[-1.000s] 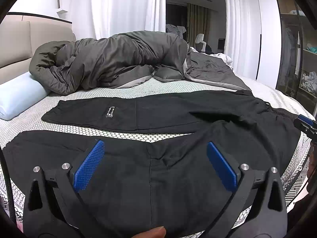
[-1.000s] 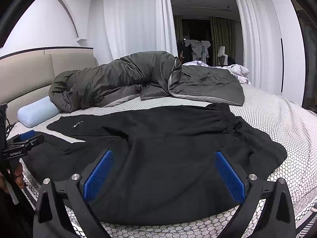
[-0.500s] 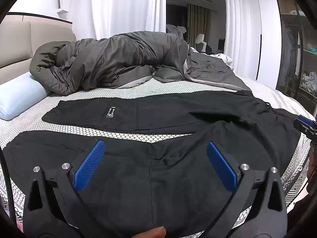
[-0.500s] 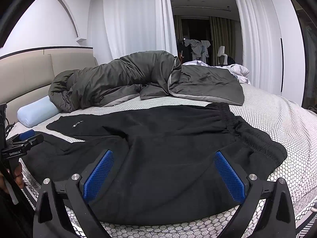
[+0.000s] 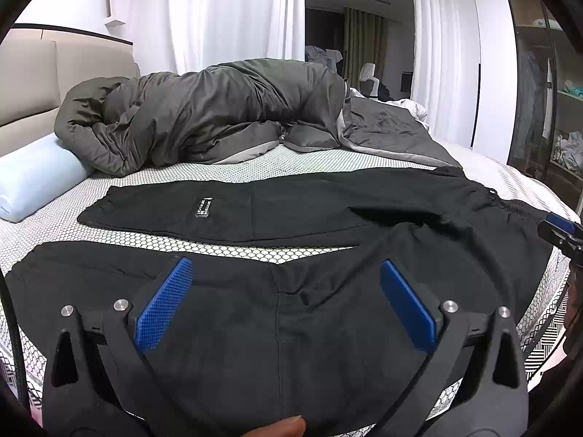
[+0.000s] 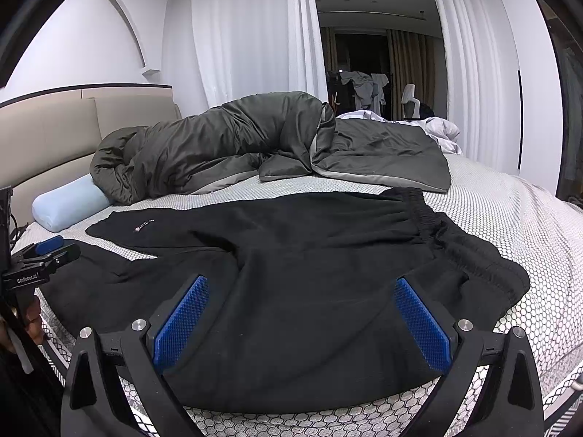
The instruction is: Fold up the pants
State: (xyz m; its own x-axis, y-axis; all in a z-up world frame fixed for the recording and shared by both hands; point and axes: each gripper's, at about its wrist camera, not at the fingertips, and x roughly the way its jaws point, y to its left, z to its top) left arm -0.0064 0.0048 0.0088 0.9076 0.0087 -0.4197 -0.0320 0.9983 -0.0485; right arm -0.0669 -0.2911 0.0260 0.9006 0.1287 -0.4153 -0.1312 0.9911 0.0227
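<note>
Black pants (image 5: 328,218) lie spread flat on the bed, both legs running left and the elastic waistband (image 6: 433,218) at the right. A small label (image 5: 203,208) shows on the far leg. My left gripper (image 5: 286,291) hovers open above the near leg, its blue pads wide apart with nothing between them. My right gripper (image 6: 300,309) is open too, held over the hip part of the pants near the front edge. Each gripper shows at the edge of the other view: the right gripper (image 5: 563,229) and the left gripper (image 6: 43,258).
A rumpled dark grey duvet (image 5: 218,116) fills the back of the bed. A pale blue bolster pillow (image 5: 32,182) lies at the left by the beige headboard. The honeycomb-patterned sheet (image 6: 510,218) is bare to the right of the waistband. White curtains and a wardrobe stand behind.
</note>
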